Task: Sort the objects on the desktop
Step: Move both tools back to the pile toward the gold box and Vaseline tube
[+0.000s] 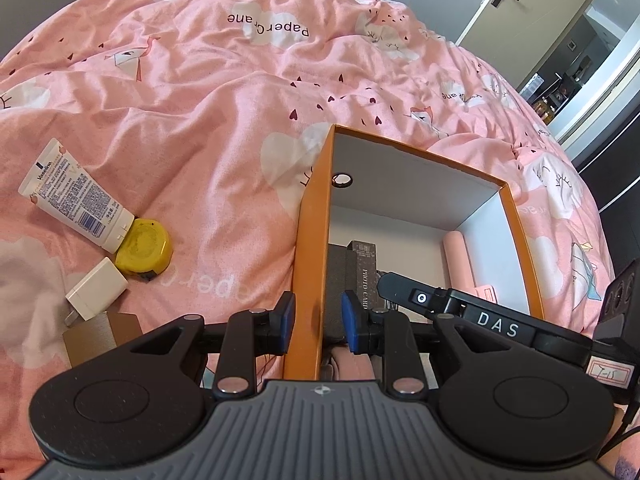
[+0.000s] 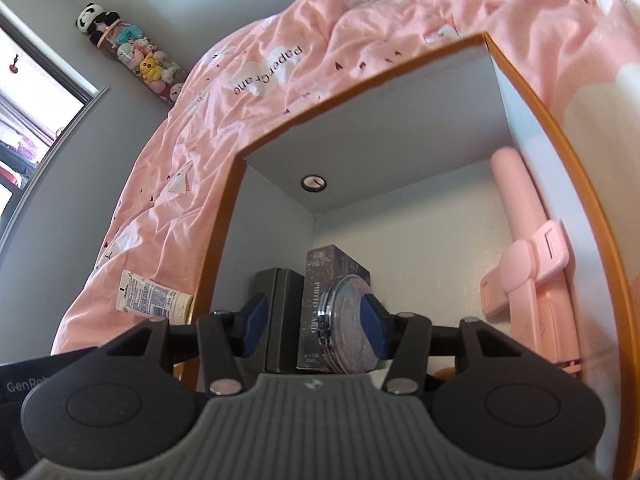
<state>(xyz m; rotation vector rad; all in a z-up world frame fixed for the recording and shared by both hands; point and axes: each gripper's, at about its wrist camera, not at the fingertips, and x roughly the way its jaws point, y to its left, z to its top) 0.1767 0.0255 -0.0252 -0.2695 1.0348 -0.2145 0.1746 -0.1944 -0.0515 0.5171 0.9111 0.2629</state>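
Note:
An orange box [image 1: 308, 220] with a white inside lies on the pink quilt. My left gripper [image 1: 317, 318] straddles its left wall, with a small gap between each blue pad and the wall. My right gripper [image 2: 314, 330] is open inside the box [image 2: 224, 216]; a round silver compact [image 2: 350, 324] leans against its right pad. Behind it stand a dark "PHOTO CARD" box [image 2: 316, 300] and a black block [image 2: 276, 320]. A pink selfie stick [image 2: 528, 248] lies along the right wall. A Vaseline tube [image 1: 76, 196], a yellow tape measure [image 1: 146, 250] and a white charger [image 1: 96, 288] lie left of the box.
A brown cardboard piece [image 1: 100, 336] lies near the charger. The right gripper's body [image 1: 480, 316] reaches into the box in the left wrist view. A wardrobe and doorway stand at the far right. Plush toys [image 2: 132, 56] sit by the wall.

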